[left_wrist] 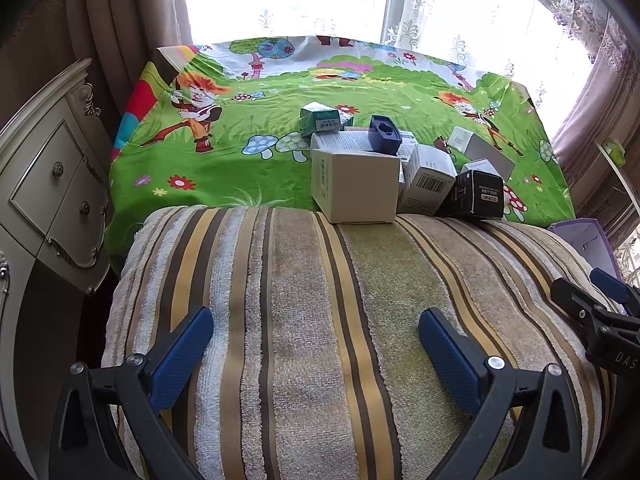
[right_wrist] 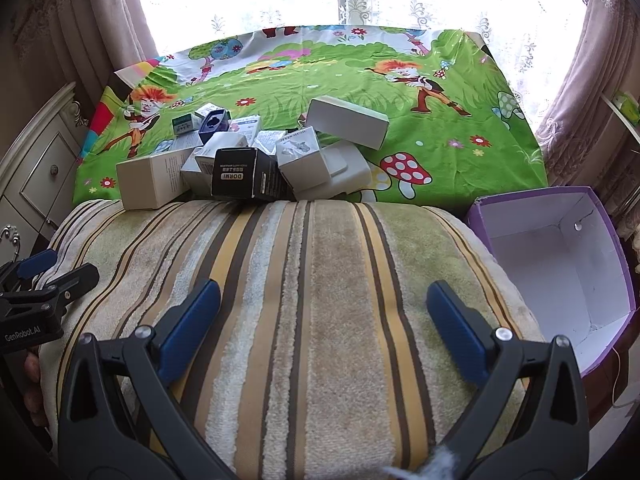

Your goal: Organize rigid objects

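Left gripper [left_wrist: 316,330]: it is hovering low over the striped towel, its blue-padded jaws spread wide and holding nothing.
Right gripper [right_wrist: 323,302]: it is also hanging over the towel with jaws wide apart, empty — just beside the left one, whose tip is showing at the edge of each view.
Striped towel [right_wrist: 332,264]: it is lying nearest, a thick brown, yellow and cream pad covering the near end of the surface.
Purple box [right_wrist: 560,256]: it is sitting at the towel's right edge, open, white inside, with nothing in it.
Pile of boxes [right_wrist: 256,160]: it is resting just past the towel's far edge, on the cartoon cloth, left of centre — the cartons are leaning on and touching one another.
Beige box [left_wrist: 354,186]: it is standing at the pile's left front corner, touching the towel edge.
Black box [right_wrist: 240,178]: it is lying at the front middle, its label upside down.
Long white box [right_wrist: 346,120]: it is sitting tilted at the pile's far right.
Dark blue case [left_wrist: 384,134]: it is perching on top near the back.
Cartoon cloth [left_wrist: 248,168]: it is stretching on to the window, green with mushrooms and figures.
Dresser [left_wrist: 52,184]: it is standing to the left.
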